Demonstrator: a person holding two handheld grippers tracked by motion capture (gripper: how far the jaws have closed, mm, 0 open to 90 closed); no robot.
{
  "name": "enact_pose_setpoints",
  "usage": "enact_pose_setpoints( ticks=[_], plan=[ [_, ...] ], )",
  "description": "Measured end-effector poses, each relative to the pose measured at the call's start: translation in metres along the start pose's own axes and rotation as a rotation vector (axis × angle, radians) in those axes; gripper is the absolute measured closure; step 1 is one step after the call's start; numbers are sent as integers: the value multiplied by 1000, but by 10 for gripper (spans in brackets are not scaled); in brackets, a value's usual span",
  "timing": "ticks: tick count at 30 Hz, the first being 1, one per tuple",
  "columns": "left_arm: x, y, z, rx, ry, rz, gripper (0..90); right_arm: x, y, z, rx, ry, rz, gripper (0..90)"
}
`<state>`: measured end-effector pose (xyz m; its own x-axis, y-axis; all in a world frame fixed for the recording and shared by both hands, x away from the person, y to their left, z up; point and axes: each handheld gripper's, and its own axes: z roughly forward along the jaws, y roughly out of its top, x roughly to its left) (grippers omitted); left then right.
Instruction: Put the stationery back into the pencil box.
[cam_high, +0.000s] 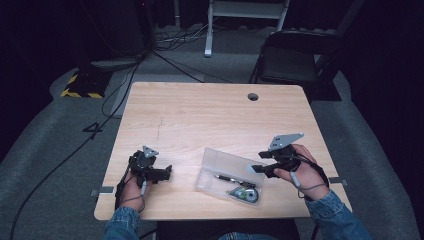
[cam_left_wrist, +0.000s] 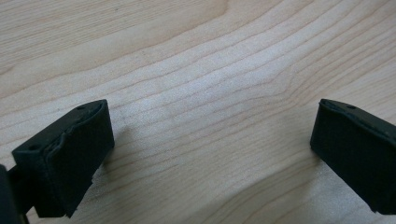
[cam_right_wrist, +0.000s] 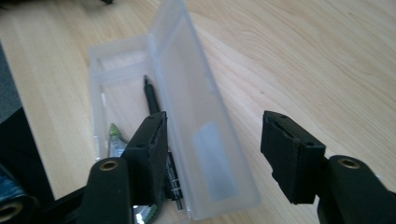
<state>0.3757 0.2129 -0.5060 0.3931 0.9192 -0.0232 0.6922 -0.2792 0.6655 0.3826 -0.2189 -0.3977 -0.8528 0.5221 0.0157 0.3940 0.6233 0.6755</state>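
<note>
Case: clear plastic pencil case (cam_high: 227, 172) lies near the table's (cam_high: 210, 110) front edge, between my two grippers, at about 5 o'clock from the table's centre; its lid (cam_right_wrist: 196, 116) stands open, hinged up along the far long side.
Contents: black pen (cam_right_wrist: 154, 105) lies lengthwise in the tray, and something green and metallic (cam_high: 243, 194) sits at the near end.
Right gripper: right gripper (cam_high: 260, 169) hovers at the case's 3 o'clock end, jaws spread wide and holding nothing; in the right gripper view they straddle the raised lid, one jaw over the tray, the other over bare wood.
Left gripper: left gripper (cam_high: 167, 172) rests well apart at the case's 9 o'clock, jaws wide open over bare wood, empty.
Handling: I judge the case light, thin-walled and slightly flexible, with slick faces; it may skate on the wood if pushed from one end alone.
Lid: I expect the hinge to be a thin plastic fold, so the lid will swing easily and could twist if pinched at one corner.
Where to hold: I would take the lid by its free long edge near the middle, or pin the tray wall with the left gripper while the right moves the lid.
Hard to make out: the green item's identity is unclear to me; the frosted plastic blurs whatever lies under the lid, and my own jaw covers the pen's lower end.
Cut off: the case's nearest corner runs behind my jaw in the right gripper view.
</note>
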Motion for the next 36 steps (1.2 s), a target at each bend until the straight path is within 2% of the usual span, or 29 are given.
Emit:
enact_pose_setpoints(
  ticks=[11,18,19,28,36],
  plan=[
    [0,0,0,0,0,0,0,-33,-15,-5,-4,-115,82,407],
    [0,0,0,0,0,1,0,-50,-25,-5,-4,-167,123,403],
    [0,0,0,0,0,1,0,-57,-30,-4,1,-184,139,402],
    [0,0,0,0,0,0,0,-79,-48,2,54,-241,199,404],
    [0,0,0,0,0,1,0,-91,-60,7,105,-246,248,416]
  ],
)
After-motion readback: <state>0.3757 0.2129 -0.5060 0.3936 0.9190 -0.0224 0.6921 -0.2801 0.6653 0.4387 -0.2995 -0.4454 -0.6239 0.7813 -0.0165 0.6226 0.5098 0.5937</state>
